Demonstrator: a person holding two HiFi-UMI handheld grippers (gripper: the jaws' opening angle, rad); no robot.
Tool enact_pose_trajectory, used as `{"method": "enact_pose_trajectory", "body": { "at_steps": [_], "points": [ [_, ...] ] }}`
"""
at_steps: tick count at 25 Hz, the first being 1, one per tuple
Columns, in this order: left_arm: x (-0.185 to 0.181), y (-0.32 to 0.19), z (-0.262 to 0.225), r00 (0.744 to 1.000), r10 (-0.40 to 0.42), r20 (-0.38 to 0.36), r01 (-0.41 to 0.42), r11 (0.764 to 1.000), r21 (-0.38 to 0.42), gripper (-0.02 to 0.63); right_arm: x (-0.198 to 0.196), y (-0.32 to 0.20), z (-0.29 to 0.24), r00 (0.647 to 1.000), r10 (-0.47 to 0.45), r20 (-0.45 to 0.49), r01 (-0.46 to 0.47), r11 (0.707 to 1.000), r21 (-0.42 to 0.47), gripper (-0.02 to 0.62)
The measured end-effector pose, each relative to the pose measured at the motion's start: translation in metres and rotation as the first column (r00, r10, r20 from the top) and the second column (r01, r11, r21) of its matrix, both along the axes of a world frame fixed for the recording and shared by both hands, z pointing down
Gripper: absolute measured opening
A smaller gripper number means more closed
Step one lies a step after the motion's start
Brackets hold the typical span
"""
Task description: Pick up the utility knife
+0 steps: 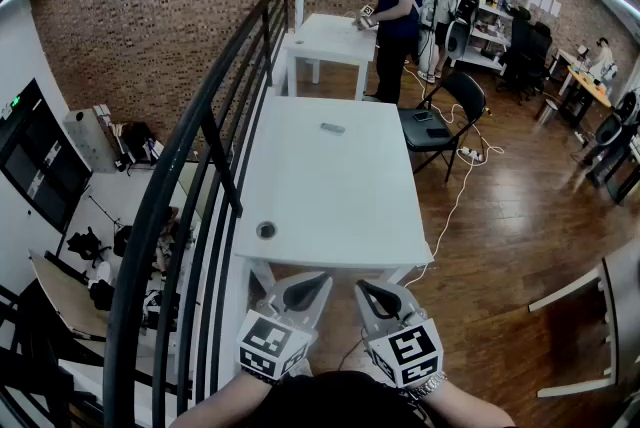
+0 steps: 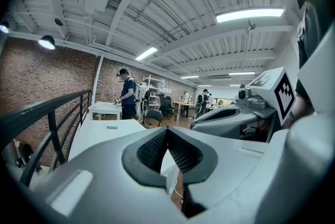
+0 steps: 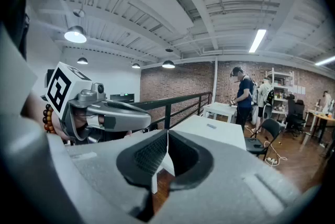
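The utility knife [image 1: 332, 127] is a small grey bar lying toward the far end of the long white table [image 1: 330, 206]. It shows tiny in the left gripper view [image 2: 112, 127] and the right gripper view [image 3: 211, 125]. Both grippers are held close to my body, short of the table's near edge and far from the knife. My left gripper [image 1: 320, 280] is shut with nothing between its pads [image 2: 167, 130]. My right gripper [image 1: 362, 288] is shut and empty too [image 3: 167, 133]. They hang side by side, each visible in the other's view.
A black railing [image 1: 200, 166] runs along the table's left side above a drop. A small dark round thing [image 1: 265, 230] sits near the table's front left. A black folding chair [image 1: 445, 111] and a floor cable [image 1: 455, 201] are on the right. A person [image 1: 395, 6] stands at a second white table [image 1: 330, 36].
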State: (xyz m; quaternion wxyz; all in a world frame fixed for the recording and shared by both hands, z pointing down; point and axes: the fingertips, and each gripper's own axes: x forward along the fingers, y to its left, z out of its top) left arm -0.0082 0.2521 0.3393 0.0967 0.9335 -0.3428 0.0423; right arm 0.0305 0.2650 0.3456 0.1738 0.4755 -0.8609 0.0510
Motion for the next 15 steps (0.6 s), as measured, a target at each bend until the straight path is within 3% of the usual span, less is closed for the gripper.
{"method": "enact_pose_trajectory", "body": {
  "at_steps": [7, 15],
  "points": [
    [-0.057, -0.035, -0.006, 1.0, -0.02, -0.016, 0.02, 1.0, -0.004, 0.017, -0.051, -0.043, -0.008, 0.999, -0.029, -0.046, 0.029, 1.0, 0.007, 0.002],
    [-0.089, -0.071, -0.013, 0.999, -0.041, -0.004, 0.041, 0.999, 0.01, 0.017, -0.059, -0.095, -0.013, 0.998, -0.019, -0.061, 0.019, 1.0, 0.005, 0.017]
  ]
}}
